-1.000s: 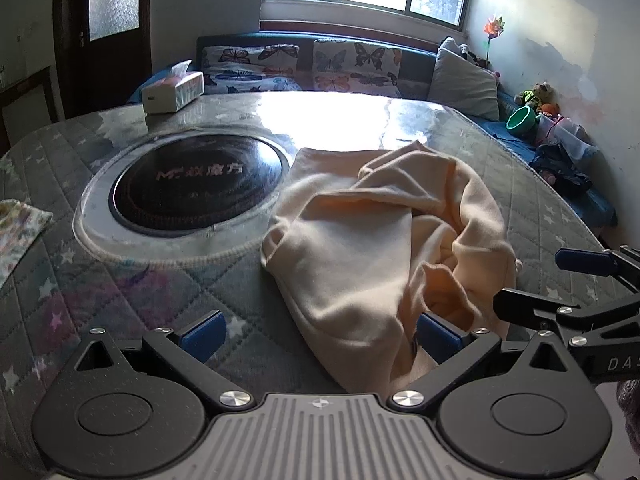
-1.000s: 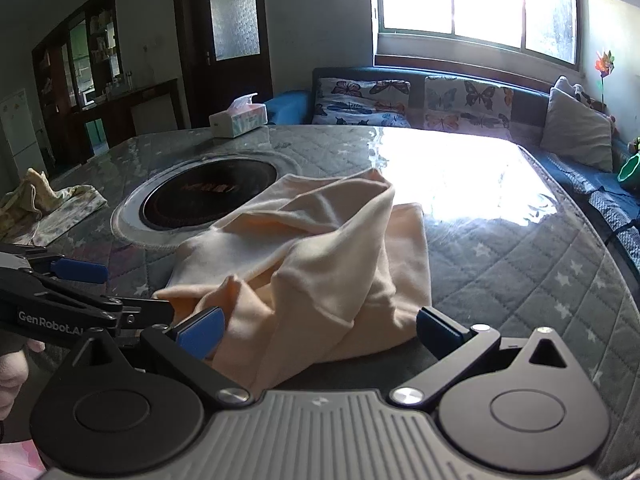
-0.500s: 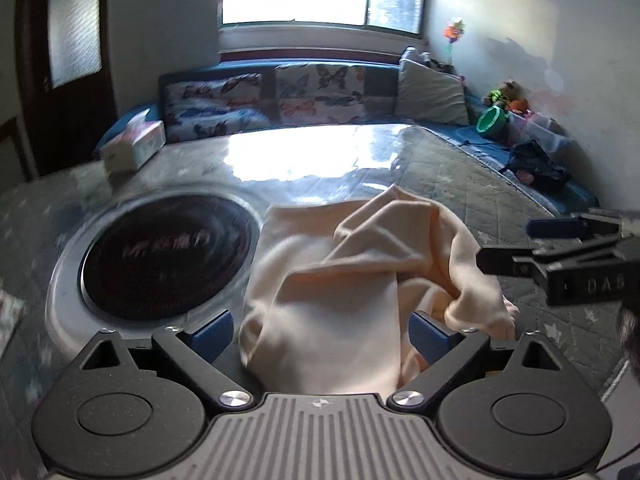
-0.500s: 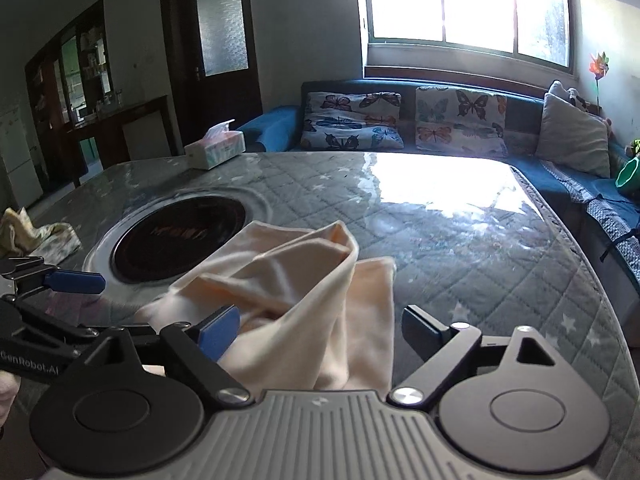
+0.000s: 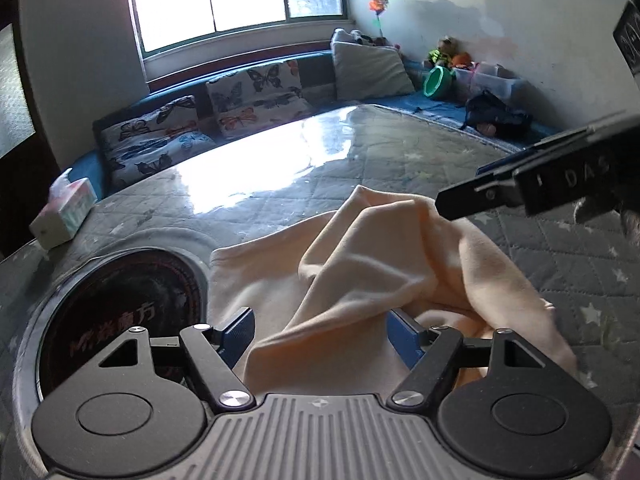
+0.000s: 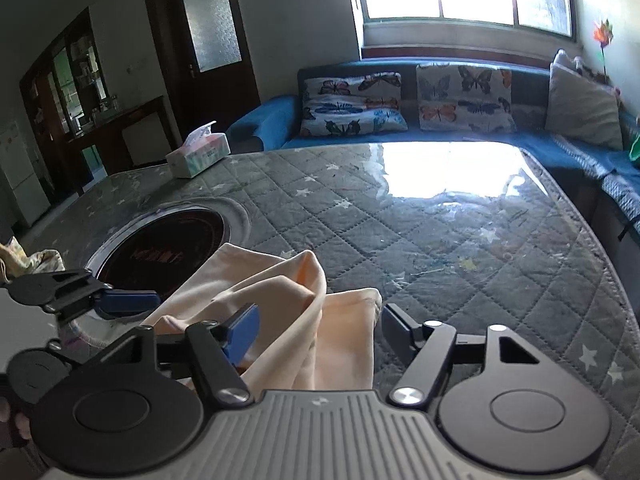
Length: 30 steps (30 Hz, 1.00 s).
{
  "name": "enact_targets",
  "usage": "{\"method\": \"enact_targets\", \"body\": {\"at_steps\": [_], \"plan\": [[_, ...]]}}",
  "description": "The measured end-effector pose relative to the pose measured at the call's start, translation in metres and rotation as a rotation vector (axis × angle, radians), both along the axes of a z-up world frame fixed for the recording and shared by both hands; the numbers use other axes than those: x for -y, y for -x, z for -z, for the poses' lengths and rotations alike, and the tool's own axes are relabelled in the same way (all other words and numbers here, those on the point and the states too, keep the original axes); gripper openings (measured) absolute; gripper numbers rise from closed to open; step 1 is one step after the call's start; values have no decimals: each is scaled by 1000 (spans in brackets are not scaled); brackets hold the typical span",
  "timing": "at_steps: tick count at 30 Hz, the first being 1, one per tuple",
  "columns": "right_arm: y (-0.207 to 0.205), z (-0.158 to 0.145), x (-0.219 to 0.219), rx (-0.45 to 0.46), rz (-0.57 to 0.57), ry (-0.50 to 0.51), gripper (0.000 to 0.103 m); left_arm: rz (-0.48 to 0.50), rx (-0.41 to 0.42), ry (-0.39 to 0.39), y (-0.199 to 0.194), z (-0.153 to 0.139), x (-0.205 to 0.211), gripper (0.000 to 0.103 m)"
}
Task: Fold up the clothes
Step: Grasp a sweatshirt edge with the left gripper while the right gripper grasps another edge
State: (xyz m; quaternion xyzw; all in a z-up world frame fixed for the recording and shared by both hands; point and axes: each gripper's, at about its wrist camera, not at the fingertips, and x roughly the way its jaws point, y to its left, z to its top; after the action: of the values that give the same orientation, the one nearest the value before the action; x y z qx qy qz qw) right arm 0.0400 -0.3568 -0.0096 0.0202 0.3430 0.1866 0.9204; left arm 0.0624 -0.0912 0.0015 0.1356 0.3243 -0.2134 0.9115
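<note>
A peach garment (image 5: 380, 264) lies crumpled on the quilted grey table (image 5: 560, 264), with a raised fold across its middle. My left gripper (image 5: 322, 334) straddles the near part of that fold. Its blue pads stand partly closed, with cloth between them and a gap still showing. From the right, my right gripper (image 5: 472, 184) reaches in above the cloth's high ridge. In the right wrist view the garment (image 6: 280, 304) bunches between the right gripper's (image 6: 318, 332) half-closed fingers. The left gripper (image 6: 128, 294) hovers at the cloth's left edge.
A round dark hob (image 5: 120, 312) is set into the table left of the garment. A tissue box (image 6: 198, 156) stands at the far left corner. A patterned cloth (image 6: 24, 260) lies at the left edge. A blue sofa (image 6: 460, 96) with butterfly cushions runs behind.
Both grippers have moved forward and down onto the garment. Their jaws have narrowed around the cloth. In the left wrist view the right gripper now sits higher and closer.
</note>
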Motion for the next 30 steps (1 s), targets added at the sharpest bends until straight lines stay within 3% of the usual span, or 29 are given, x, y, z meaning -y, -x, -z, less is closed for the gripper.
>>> {"method": "enact_targets", "body": {"at_steps": [1, 3, 5, 8, 10, 12, 17, 22, 26, 30], "plan": [[-2, 1, 0, -6, -4, -5, 61, 11, -4, -3, -3, 3, 1, 72], [-9, 3, 1, -25, -10, -19, 59, 33, -13, -7, -8, 8, 2, 51], [-13, 5, 0, -36, -16, -24, 52, 63, -23, 0, -10, 12, 1, 40], [-20, 9, -2, -47, -16, -16, 50, 70, -33, 9, -12, 16, -3, 15], [-24, 11, -3, -55, -17, -11, 46, 66, -33, 34, -12, 14, -8, 9], [-28, 13, -4, -63, -17, -6, 41, 55, -19, 56, -10, 10, -13, 8], [-40, 19, -8, -82, -19, 7, 41, 10, -7, 97, -9, 3, -24, 7], [-50, 25, -12, -105, -22, 20, 39, 17, -3, 86, -4, 3, -25, 7], [-56, 30, -16, -123, -44, 29, 31, 41, 7, 58, -1, 6, -19, 14], [-56, 32, -24, -116, -71, 48, 21, 26, -11, 54, -9, 12, -15, 26]]}}
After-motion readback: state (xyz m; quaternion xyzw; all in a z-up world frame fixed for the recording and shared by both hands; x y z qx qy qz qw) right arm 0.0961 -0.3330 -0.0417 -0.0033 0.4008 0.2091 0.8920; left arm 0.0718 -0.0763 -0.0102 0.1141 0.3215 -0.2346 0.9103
